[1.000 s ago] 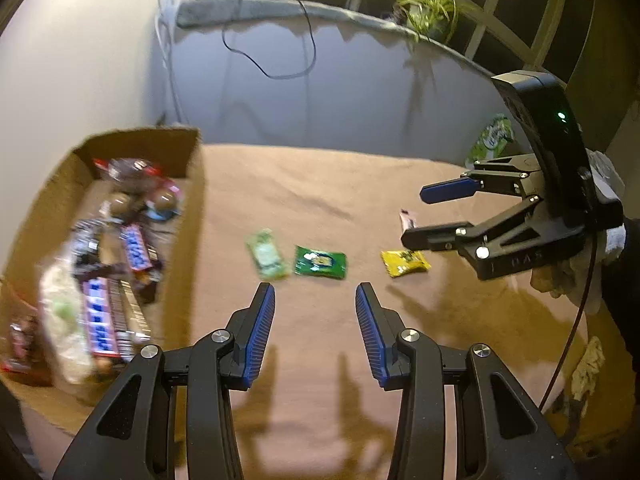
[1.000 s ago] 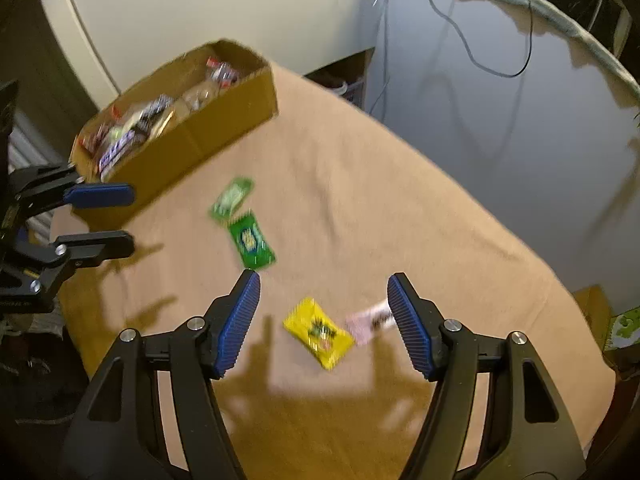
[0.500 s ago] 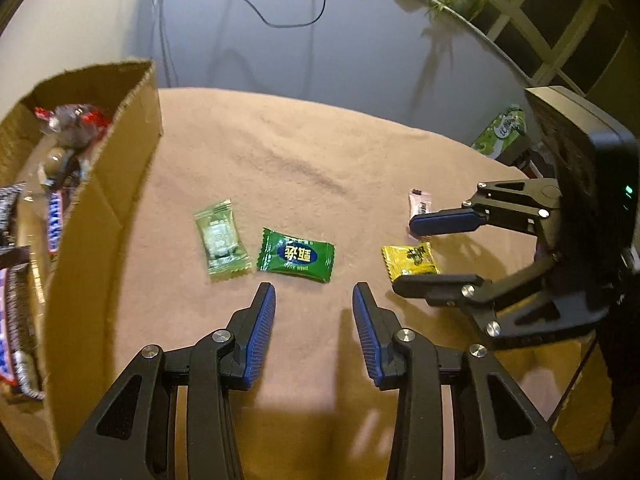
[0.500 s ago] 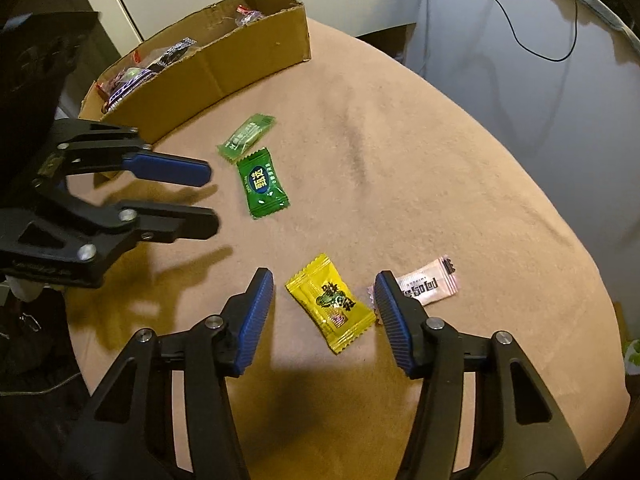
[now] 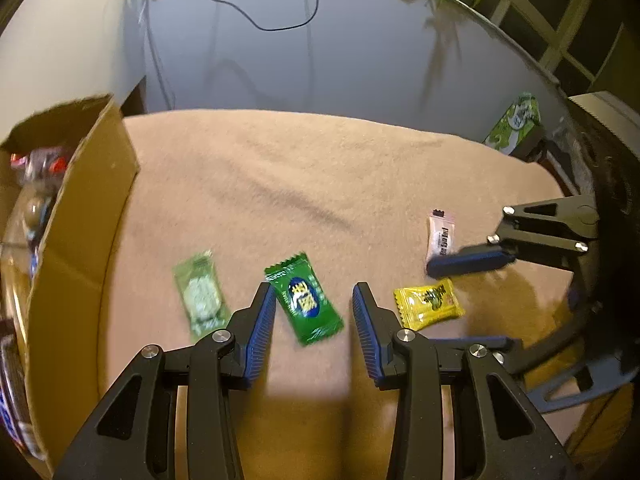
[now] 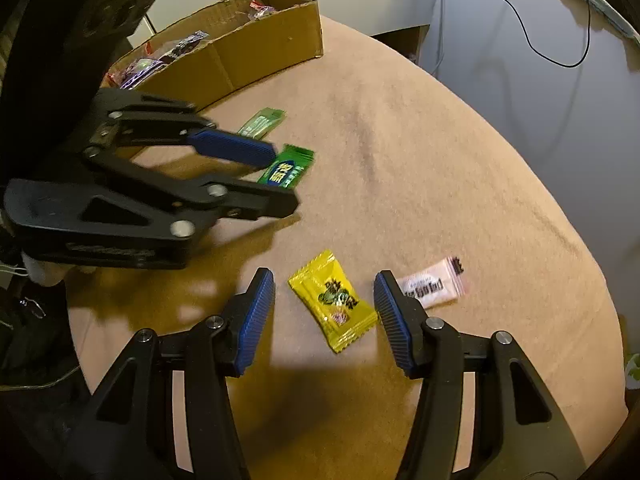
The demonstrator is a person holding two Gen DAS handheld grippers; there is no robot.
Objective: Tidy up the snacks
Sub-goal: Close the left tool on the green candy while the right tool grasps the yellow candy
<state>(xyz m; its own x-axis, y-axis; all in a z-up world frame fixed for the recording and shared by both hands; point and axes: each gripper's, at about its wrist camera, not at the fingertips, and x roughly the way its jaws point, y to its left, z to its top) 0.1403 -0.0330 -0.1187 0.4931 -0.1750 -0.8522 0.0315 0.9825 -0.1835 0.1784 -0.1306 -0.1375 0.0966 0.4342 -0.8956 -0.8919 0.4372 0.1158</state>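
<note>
A dark green candy packet lies on the tan cloth between the fingers of my open left gripper; it also shows in the right wrist view. A yellow candy packet lies between the fingers of my open right gripper, also seen in the left wrist view. A pale green packet lies left of the dark green one. A pink-white packet lies right of the yellow one. A cardboard box with several snacks stands at the left.
The table's tan cloth ends at a grey wall behind. A black cable hangs on the wall. A green carton stands past the table's far right edge. The box also shows in the right wrist view.
Both grippers have moved down and forward. The dark green packet now lies between the left fingers and the yellow packet between the right fingers. Both stay open.
</note>
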